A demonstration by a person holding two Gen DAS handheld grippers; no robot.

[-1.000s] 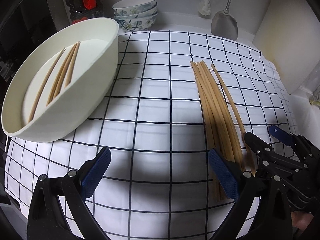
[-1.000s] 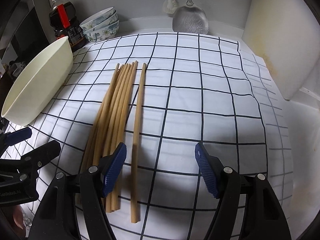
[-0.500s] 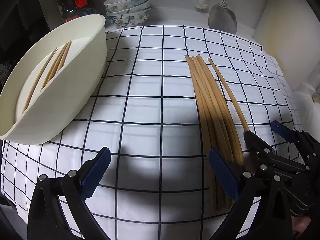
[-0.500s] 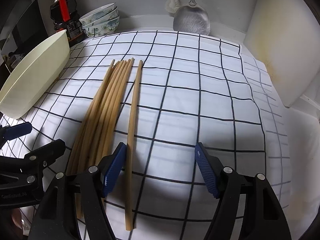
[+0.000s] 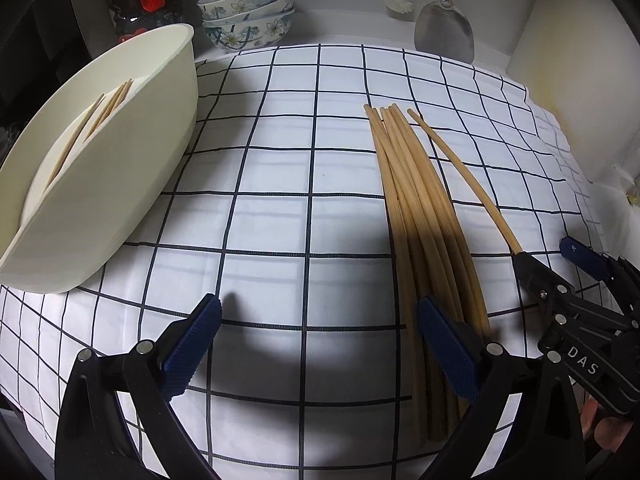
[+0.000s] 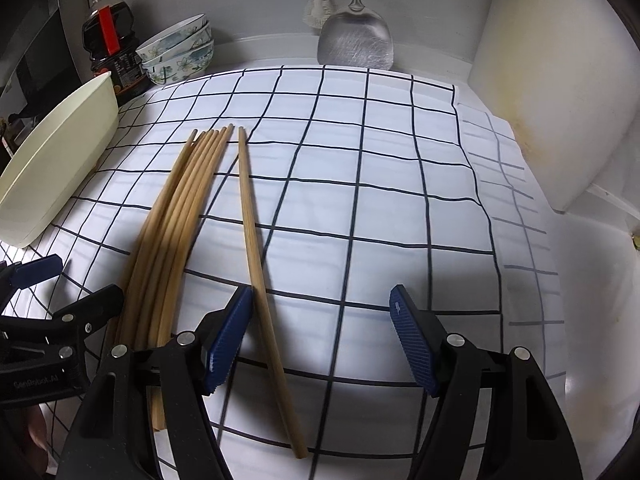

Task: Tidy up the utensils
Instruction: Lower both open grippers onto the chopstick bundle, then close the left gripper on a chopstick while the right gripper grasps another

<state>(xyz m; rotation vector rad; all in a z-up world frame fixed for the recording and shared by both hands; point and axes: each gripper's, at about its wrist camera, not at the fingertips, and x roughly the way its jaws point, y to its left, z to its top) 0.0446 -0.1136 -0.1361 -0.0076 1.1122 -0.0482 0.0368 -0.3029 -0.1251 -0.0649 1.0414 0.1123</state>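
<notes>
Chopsticks [image 6: 168, 240]: right gripper [image 6: 320, 332], jaws apart, straddles the lone chopstick [image 6: 256, 248]; next, clamp it. Left gripper [image 5: 316, 344] gapes empty.

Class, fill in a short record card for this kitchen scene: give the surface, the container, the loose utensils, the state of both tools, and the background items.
surface: checked cloth
container: cream tub at the left, a few chopsticks inside
loose utensils: bundle of chopsticks on the cloth, single chopstick apart on its right
left tool: open, holding nothing
right tool: open, straddling the single chopstick
background: stacked bowls, dark bottle, metal spatula
</notes>
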